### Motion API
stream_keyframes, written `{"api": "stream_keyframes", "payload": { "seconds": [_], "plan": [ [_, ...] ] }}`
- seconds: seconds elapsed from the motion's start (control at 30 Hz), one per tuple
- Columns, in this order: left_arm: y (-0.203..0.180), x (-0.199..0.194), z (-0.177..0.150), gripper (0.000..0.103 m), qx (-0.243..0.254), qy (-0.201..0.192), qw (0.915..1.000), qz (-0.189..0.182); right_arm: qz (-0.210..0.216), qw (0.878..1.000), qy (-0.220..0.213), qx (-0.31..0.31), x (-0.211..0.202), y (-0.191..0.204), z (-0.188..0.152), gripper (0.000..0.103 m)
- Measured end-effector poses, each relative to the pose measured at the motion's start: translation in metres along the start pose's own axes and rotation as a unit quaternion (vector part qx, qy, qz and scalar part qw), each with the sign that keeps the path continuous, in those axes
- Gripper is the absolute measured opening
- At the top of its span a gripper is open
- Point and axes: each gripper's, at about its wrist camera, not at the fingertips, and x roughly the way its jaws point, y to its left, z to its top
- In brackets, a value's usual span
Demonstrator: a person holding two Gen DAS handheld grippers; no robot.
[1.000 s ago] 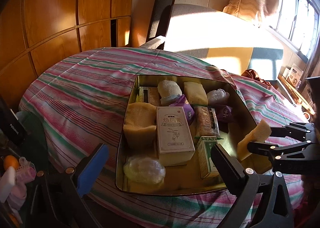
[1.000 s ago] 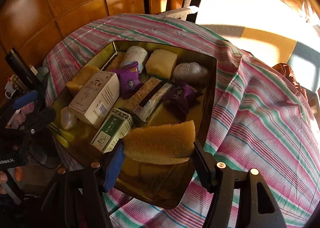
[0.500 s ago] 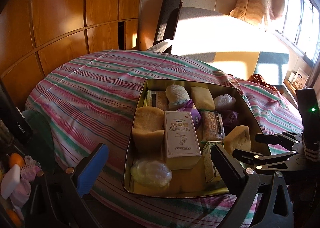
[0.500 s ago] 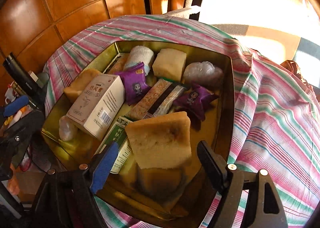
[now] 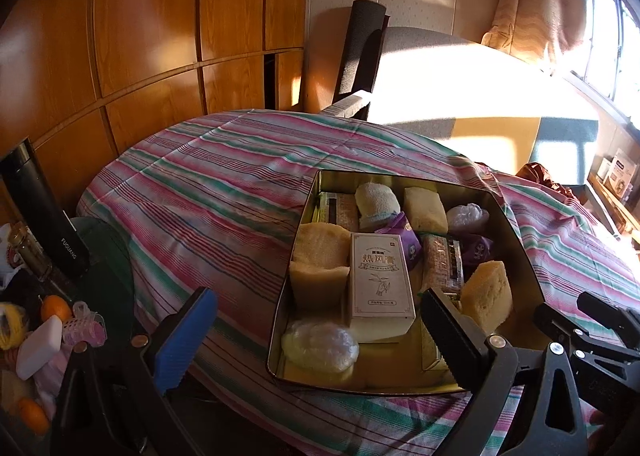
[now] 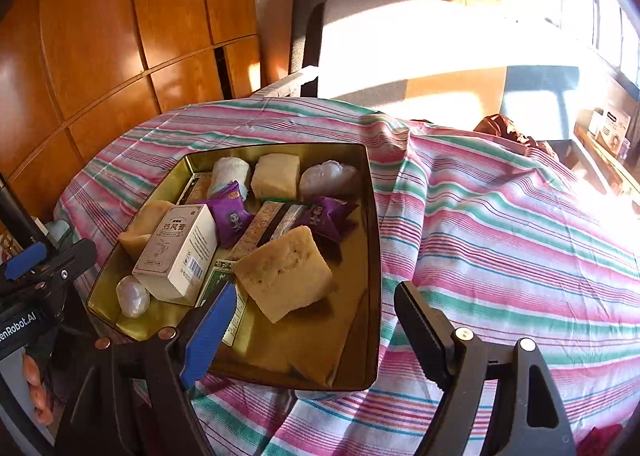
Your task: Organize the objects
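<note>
Sponge block (image 6: 286,270) lies in the gold tin (image 6: 374,264), tilted against the striped bar packet (image 6: 272,222), clear of my right gripper (image 6: 308,320), whose jaws have just been opening and stand wide with nothing between them. Left gripper (image 5: 320,328) gapes empty too. I judge this drop done. Next call: pick another loose item, likely from the clutter by the black flask (image 5: 44,216).

Tin (image 6: 372,256) sits on the cloth (image 6: 500,240), frame centre-left. Inside: box (image 6: 176,252) at left, sponge (image 6: 286,272) right of it, wrapped sweets (image 6: 234,214) behind.
</note>
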Motion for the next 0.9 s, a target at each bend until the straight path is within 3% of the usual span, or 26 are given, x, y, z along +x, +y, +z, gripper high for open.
{"api": "stream_keyframes", "payload": {
  "seconds": [0.9],
  "plan": [
    [-0.008, -0.009, -0.006, 0.101, 0.034, -0.012, 0.9993, 0.001, -0.012, 1.000, -0.009, -0.009, -0.002, 0.014, -0.004, 0.083]
  ]
}}
